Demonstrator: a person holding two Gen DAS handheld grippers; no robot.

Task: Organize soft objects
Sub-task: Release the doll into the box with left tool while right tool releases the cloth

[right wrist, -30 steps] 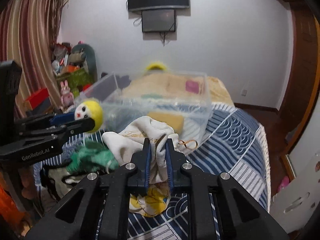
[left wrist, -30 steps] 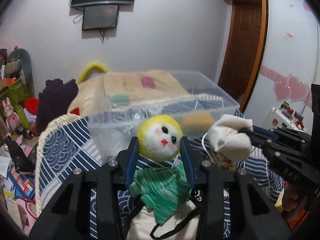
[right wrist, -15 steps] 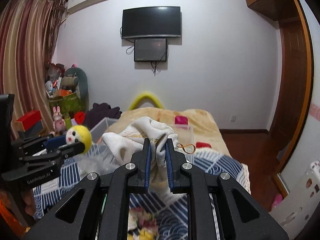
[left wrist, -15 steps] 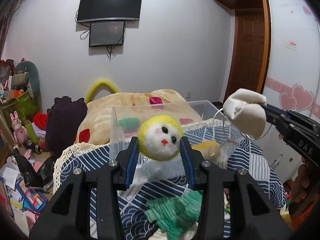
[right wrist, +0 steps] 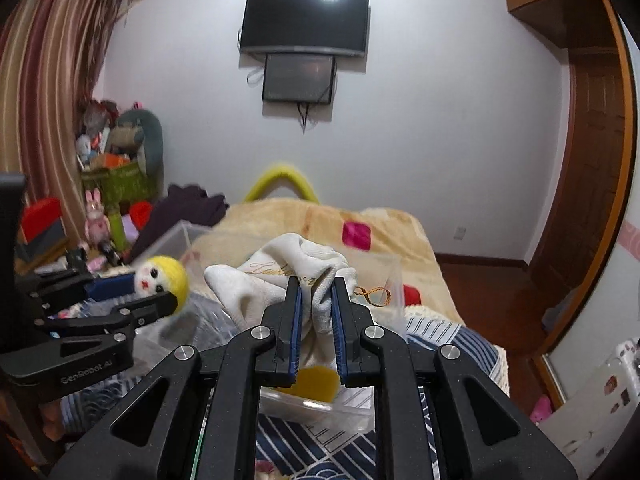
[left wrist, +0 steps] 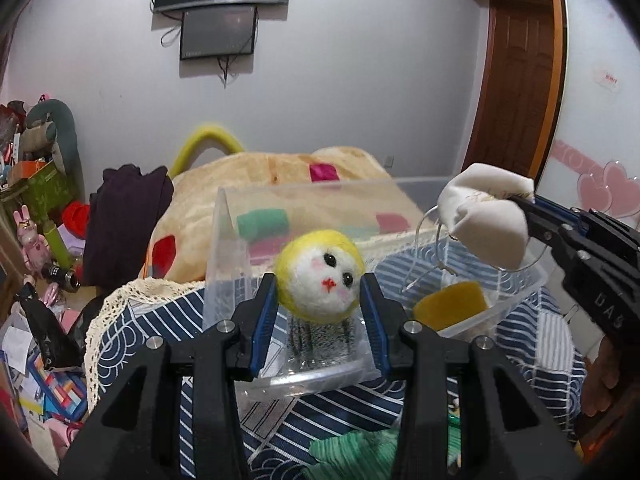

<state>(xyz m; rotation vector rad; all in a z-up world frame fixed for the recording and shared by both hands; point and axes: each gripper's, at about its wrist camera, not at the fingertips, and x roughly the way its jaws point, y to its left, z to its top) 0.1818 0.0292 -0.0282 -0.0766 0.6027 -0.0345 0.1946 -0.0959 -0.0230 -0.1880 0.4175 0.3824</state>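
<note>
My left gripper [left wrist: 320,292] is shut on a yellow felt doll head [left wrist: 320,280] with a white face, held over the near left part of a clear plastic bin [left wrist: 280,376]. My right gripper [right wrist: 314,292] is shut on a cream cloth pouch [right wrist: 280,276] with a cord loop, held above the bin's right half. The pouch also shows in the left wrist view [left wrist: 484,216], and the doll head in the right wrist view [right wrist: 160,280]. A yellow sponge [left wrist: 450,306] lies inside the bin.
The bin stands on a blue patterned cloth [left wrist: 132,332] on a bed with a beige blanket [left wrist: 280,176]. A green knitted piece [left wrist: 360,452] lies in front of the bin. Dark clothes [left wrist: 124,216] and clutter [left wrist: 28,240] are at the left. A door [left wrist: 516,92] is at the right.
Both grippers rose from the bed with the doll head and the pouch, then came down and forward; they now hang over the bin.
</note>
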